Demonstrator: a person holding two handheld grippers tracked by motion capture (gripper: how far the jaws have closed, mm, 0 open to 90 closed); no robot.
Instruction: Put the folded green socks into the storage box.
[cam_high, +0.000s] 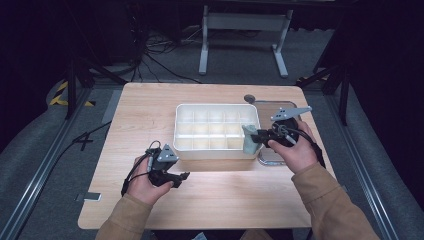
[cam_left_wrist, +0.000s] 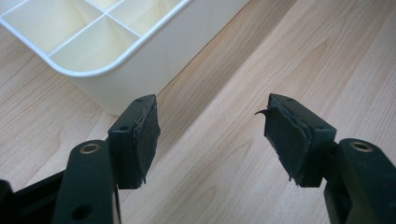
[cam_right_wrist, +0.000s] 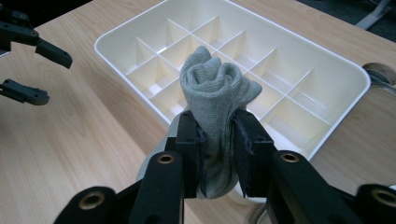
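Observation:
A white divided organizer tray (cam_high: 216, 154) sits mid-table, with empty compartments (cam_right_wrist: 275, 79). My right gripper (cam_high: 252, 139) is shut on a rolled grey sock (cam_right_wrist: 215, 93), held upright over the tray's near right corner (cam_high: 248, 140). My left gripper (cam_high: 185, 176) rests open just in front of the tray's near left corner. Between its fingers there is bare wood (cam_left_wrist: 212, 135), and the tray's corner (cam_left_wrist: 116, 60) lies just beyond.
A clear lid or flat tray (cam_high: 274, 156) lies to the right of the organizer, under my right hand. A small round dark object (cam_high: 249, 98) sits behind the tray. The table's near half is bare wood (cam_high: 225, 195).

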